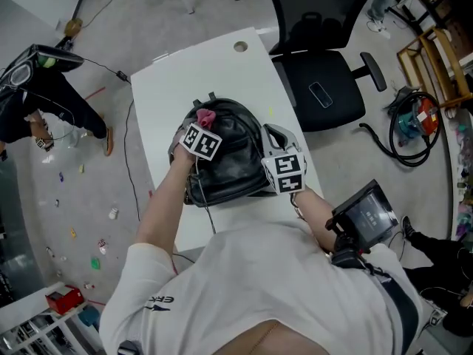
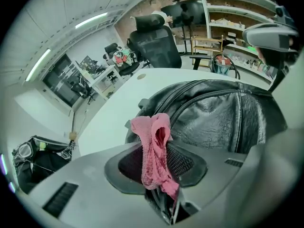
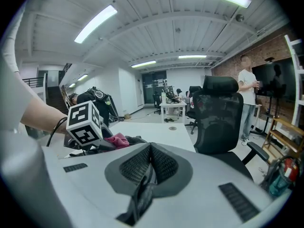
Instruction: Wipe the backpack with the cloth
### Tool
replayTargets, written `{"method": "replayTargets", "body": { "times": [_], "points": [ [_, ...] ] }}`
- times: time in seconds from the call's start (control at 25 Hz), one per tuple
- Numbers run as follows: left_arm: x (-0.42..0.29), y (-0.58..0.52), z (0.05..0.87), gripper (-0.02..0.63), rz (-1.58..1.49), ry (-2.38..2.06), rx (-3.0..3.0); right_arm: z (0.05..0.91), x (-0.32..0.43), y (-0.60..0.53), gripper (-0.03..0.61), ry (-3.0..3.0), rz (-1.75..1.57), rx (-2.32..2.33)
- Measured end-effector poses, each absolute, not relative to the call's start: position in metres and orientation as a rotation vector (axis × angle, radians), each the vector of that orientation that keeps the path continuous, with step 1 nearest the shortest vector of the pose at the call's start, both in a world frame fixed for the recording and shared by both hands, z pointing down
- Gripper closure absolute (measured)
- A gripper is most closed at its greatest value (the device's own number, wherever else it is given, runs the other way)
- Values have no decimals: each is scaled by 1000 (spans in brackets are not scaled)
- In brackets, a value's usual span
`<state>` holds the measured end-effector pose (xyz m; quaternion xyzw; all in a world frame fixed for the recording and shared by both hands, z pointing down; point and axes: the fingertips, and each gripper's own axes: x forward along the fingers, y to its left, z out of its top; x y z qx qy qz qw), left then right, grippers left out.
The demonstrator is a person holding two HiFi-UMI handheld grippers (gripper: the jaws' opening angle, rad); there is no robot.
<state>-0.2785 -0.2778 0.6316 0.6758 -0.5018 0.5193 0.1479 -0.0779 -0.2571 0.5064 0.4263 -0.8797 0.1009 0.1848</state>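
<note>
White flat-topped table [image 1: 222, 65] holds a black backpack [image 1: 233, 150] approx. mid-table, rounded & creased w/ a shiny leather-like skin. A black office chair [image 1: 325, 87] stands just beside the table's right edge. Left gripper [image 1: 201, 124] is at the pack's top end, jaws clamped on a pink cloth [image 2: 153, 141], nubby terry-type fabric bunched into a crumpled fold sticking up past the ribbed pads. Right gripper [image 3: 149, 163] is at the pack's right side, jaws pressed together w/ a thin dark strip [image 3: 137, 198] pinched between them.
</note>
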Motion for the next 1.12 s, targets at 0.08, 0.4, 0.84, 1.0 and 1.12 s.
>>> {"method": "replayTargets", "body": {
  "times": [0.08, 0.4, 0.84, 1.0, 1.12],
  "points": [
    [-289, -273, 632, 495, 1495, -1448, 1922, 507, -80, -256, 575, -2481, 280, 1193],
    [-322, -256, 628, 495, 1468, -1491, 1837, 507, -81, -258, 575, -2489, 285, 1203],
    [-308, -273, 623, 497, 1493, -1468, 1925, 504, -75, -265, 575, -2485, 269, 1241],
    [-254, -291, 617, 497, 1506, -1329, 2150, 506, -64, -268, 575, -2467, 274, 1277],
    [-211, -297, 620, 497, 1557, -1168, 2298, 509, -57, -269, 575, -2451, 278, 1300]
  ]
}}
